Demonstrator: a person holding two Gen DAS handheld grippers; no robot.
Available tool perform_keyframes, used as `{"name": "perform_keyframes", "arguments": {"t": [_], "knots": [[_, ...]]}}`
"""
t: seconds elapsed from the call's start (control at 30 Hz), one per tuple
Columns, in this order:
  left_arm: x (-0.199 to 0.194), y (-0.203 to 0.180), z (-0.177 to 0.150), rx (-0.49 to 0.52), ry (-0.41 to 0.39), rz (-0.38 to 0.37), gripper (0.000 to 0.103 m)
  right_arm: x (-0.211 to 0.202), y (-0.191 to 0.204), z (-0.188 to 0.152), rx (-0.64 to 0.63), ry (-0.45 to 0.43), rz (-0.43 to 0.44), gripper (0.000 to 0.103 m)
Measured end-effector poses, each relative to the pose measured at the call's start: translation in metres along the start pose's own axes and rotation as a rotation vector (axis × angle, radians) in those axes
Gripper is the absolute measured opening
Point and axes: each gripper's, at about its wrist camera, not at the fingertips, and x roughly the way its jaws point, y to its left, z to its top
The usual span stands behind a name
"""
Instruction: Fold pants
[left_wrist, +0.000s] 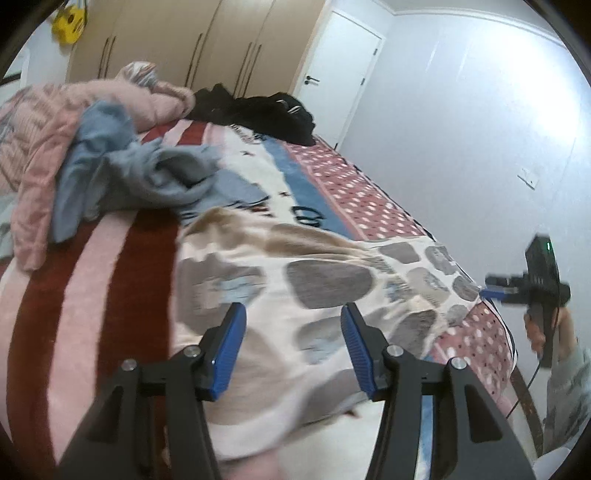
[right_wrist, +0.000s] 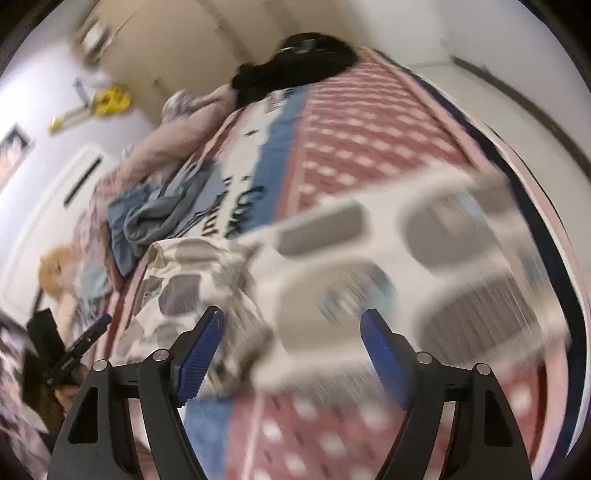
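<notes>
The pants (left_wrist: 295, 280) are cream with grey and tan blotches and lie spread across the bed. My left gripper (left_wrist: 295, 332) hovers over their near part, its blue pads (left_wrist: 231, 347) wide apart with nothing clamped between them. My right gripper (left_wrist: 496, 290), held by a hand, appears at the bed's right edge, close to the pants' end. In the blurred right wrist view the pants (right_wrist: 332, 258) lie under my right gripper (right_wrist: 293, 332), which stands open and empty. The left gripper (right_wrist: 98, 325) shows at the lower left there.
A bedspread (left_wrist: 110, 295) with red and pink stripes and a dotted panel covers the bed. A crumpled blue garment (left_wrist: 140, 177), a pink one (left_wrist: 48, 122) and a black one (left_wrist: 266, 110) lie further back. Beyond stand a wardrobe (left_wrist: 207, 44) and a white door (left_wrist: 340, 62).
</notes>
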Motion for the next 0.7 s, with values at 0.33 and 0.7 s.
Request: {"name": "perform_keyframes", "arguments": {"t": [0.33, 0.7], "knots": [[0.009, -0.093, 0.007, 0.017, -0.015, 0.02, 0.052, -0.002, -0.096, -0.037, 0.212, -0.131, 0.139, 0.069], [0.02, -0.104, 0.004, -0.01, 0.008, 0.053, 0.052, 0.023, -0.107, 0.004, 0.282, -0.303, 0.012, 0.042]]}}
